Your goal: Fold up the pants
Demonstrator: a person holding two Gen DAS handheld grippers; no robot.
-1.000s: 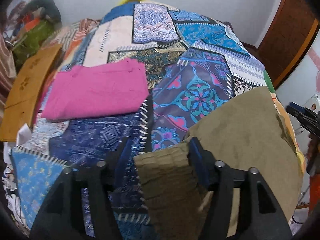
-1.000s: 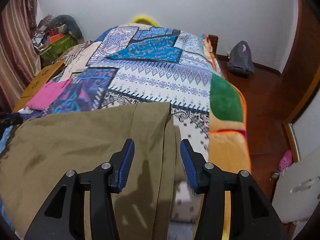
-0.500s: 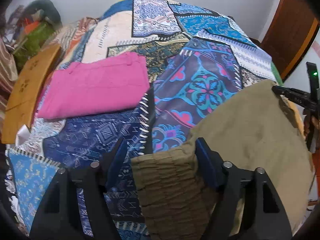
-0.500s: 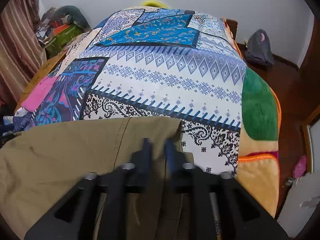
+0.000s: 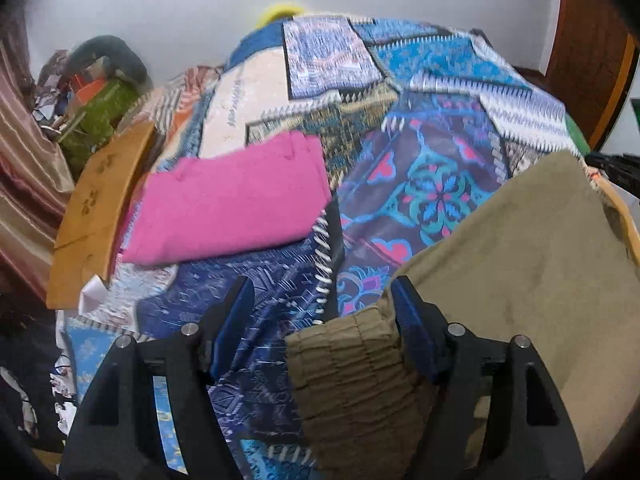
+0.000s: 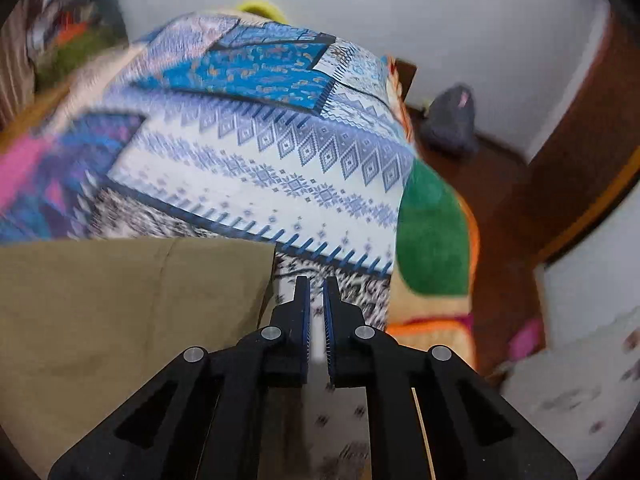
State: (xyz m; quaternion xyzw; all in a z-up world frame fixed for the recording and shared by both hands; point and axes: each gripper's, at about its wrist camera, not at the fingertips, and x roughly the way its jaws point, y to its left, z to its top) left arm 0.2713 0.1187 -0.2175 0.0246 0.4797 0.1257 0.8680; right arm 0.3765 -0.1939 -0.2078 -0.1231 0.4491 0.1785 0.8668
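Right wrist view is motion-blurred; the olive pants (image 6: 120,312) are cut off at 9 o'clock, and their lower part is hidden behind the fingers in the left view. One pair of olive pants, one folded pink garment (image 5: 232,204), one patchwork bedspread (image 5: 420,176). Left gripper (image 5: 322,320) is spread wide, the elastic waistband between its fingers, nothing pinched. Right gripper (image 6: 316,312) is nearly closed with a thin gap, holding nothing, just beside the pants' edge at 3 o'clock. Wooden board (image 5: 100,208) at 9 o'clock, grey bag (image 6: 452,120) on the floor.
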